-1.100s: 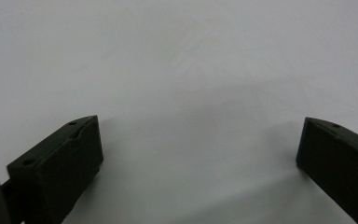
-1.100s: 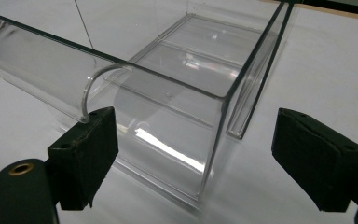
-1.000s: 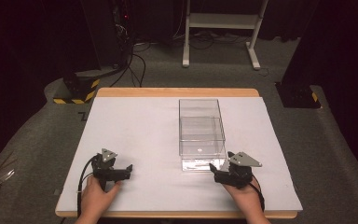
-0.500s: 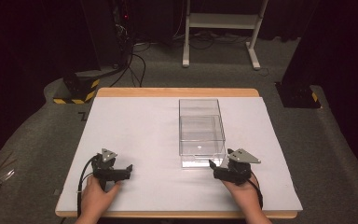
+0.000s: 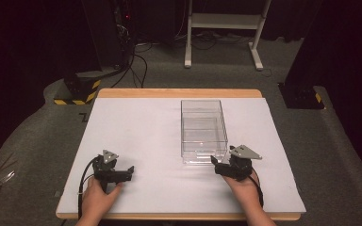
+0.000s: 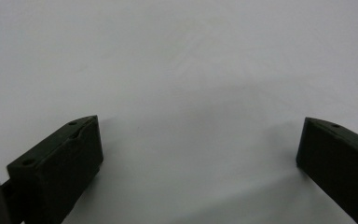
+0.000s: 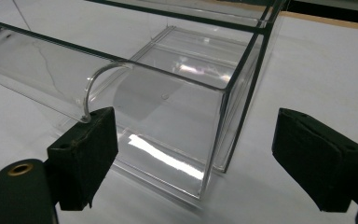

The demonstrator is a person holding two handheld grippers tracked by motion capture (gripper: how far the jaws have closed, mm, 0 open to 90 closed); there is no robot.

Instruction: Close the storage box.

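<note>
Near the table's front edge, the right gripper (image 5: 215, 162) sits with jaws wide apart and holding nothing, just beside the near right corner of the clear plastic box (image 5: 203, 129), which stands right of centre. Closing carelessly could slide or tip the light box (its transparent walls are hard to trace). Well to the left, the left gripper (image 5: 131, 169) rests equally wide and empty on the white table (image 5: 136, 127).

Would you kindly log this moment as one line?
right gripper: open, at clear bin near corner | left gripper: open, over white table | bin: empty
</note>
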